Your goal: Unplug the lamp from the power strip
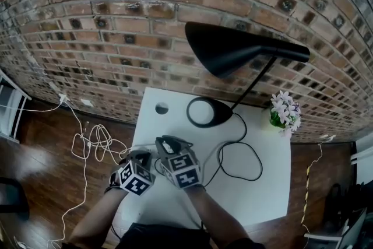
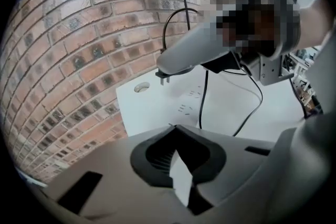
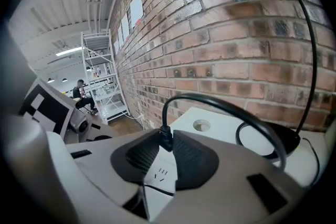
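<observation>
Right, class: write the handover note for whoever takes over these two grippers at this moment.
Left gripper: shut on the power strip, at the table's left edge.
Right gripper: shut on the plug of the lamp.
Done: the plug is out, its prongs bare above the strip.
Left: lay the plug on the table, then release the strip.

We find bare desk at the front right, free for passing; the black cord loops over the middle; behind it the lamp base and slanted stem bar the back, with the shade overhanging; flowers crowd the right rear corner; the brick wall closes the far side.
</observation>
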`<state>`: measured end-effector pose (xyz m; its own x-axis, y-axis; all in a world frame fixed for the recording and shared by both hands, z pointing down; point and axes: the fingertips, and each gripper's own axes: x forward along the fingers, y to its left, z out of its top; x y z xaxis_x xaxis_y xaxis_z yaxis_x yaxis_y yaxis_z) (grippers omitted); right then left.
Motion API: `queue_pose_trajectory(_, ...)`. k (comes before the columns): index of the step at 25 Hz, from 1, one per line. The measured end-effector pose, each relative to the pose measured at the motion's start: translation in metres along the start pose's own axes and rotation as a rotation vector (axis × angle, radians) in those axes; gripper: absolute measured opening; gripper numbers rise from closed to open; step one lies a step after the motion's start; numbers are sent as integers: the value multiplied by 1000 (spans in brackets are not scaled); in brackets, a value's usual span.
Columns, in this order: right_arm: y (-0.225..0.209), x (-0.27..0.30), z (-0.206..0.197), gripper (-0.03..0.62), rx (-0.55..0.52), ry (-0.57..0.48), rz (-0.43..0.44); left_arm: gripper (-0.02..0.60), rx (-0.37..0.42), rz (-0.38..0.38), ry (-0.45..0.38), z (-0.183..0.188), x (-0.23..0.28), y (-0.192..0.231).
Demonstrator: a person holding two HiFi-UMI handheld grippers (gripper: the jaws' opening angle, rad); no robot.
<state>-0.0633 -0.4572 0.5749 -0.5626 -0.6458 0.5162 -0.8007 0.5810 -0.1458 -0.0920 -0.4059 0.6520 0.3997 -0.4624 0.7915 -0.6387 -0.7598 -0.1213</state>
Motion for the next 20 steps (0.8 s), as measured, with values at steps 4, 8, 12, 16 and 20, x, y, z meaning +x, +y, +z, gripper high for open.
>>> queue_pose_trajectory(4, -5, -11, 15, 86, -30, -29, -24, 14, -40, -28, 3, -2, 1, 0)
queue_pose_trajectory(8, -17, -21, 27, 86, -58, -50, -50, 11, -84, -41, -17, -1, -2, 1)
queue_pose_trajectory(12, -30, -27, 45, 87, -54, -71, -45, 9, -216, -3, -117, 12, -20, 23)
queue_pose_trajectory(16, -41, -18, 57, 87, -71, -61, -41, 8, -264, 26, -166, 20, -34, 39)
queue_pose_trajectory(20, -46, -1, 74, 87, -104, -56, -39, 8, -280, 30, -173, 18, -40, 44)
